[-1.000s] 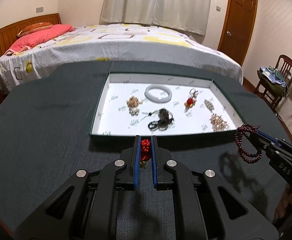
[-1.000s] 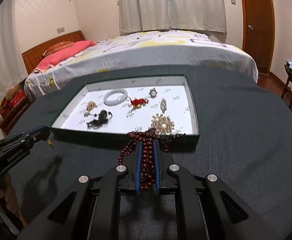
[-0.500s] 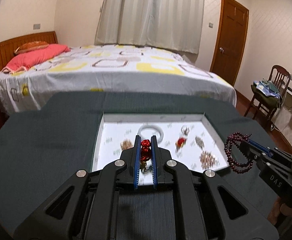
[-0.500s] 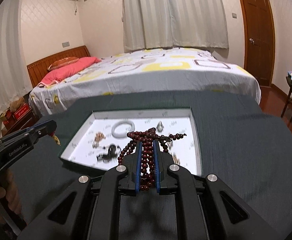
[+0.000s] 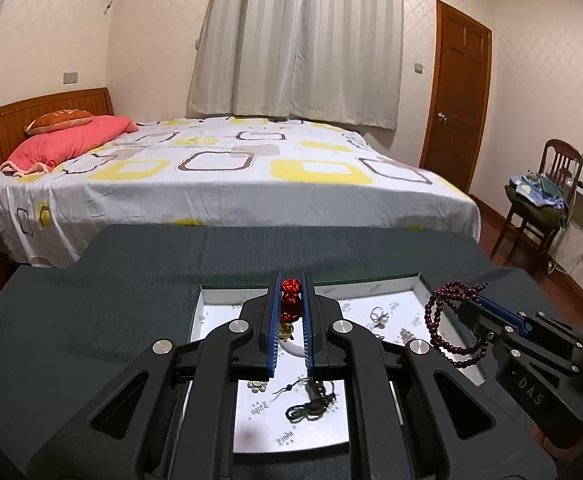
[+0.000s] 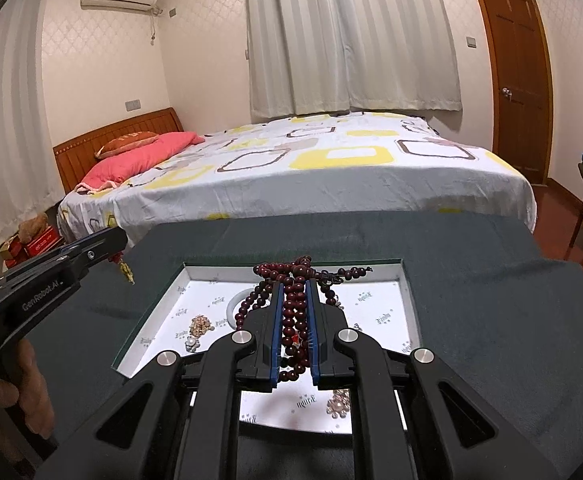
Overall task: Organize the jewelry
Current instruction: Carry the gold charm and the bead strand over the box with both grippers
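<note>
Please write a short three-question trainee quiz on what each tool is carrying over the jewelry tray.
1. True or false: the left tool is shut on the red knot charm.
2. What does the right tool hold? A) white bangle B) dark bead string C) gold brooch
3. Fill in: the black cord lies in the ___.

Key: 1 true. 2 B, the bead string. 3 tray.

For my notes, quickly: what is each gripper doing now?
Left gripper: closed on the red knot charm.
Right gripper: closed on the dark bead strand.
</note>
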A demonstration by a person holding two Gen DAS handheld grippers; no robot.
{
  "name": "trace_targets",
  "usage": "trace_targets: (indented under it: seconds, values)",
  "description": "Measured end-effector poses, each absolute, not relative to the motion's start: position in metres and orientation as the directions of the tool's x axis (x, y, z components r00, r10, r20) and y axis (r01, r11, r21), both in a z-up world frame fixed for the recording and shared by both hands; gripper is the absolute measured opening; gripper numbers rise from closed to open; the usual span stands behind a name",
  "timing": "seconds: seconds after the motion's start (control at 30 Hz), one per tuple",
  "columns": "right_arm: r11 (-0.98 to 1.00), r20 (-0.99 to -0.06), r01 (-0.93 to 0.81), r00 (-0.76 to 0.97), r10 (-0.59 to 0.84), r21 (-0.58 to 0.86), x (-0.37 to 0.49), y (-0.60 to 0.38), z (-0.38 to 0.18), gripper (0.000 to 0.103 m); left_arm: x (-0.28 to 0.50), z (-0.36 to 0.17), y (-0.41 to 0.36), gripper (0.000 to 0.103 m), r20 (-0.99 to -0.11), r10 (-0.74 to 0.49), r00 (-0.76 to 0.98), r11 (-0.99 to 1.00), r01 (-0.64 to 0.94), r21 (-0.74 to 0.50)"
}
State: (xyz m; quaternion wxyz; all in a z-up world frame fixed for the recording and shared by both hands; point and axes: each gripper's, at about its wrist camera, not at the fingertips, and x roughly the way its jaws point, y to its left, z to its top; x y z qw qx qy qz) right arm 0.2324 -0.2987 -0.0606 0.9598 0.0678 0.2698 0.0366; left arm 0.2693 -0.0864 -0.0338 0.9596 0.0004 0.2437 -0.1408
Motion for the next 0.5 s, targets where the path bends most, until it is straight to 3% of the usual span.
trace_targets:
  seconds: [0.5]
  values:
    - [0.989,-0.65,-0.029,0.751,0.117,0.145,0.268,-0.289,-0.132,0.011,0.303,-0.126,-0.08,0.01,-0.636,-0.207,0.743,0.974,0.221,-0.058]
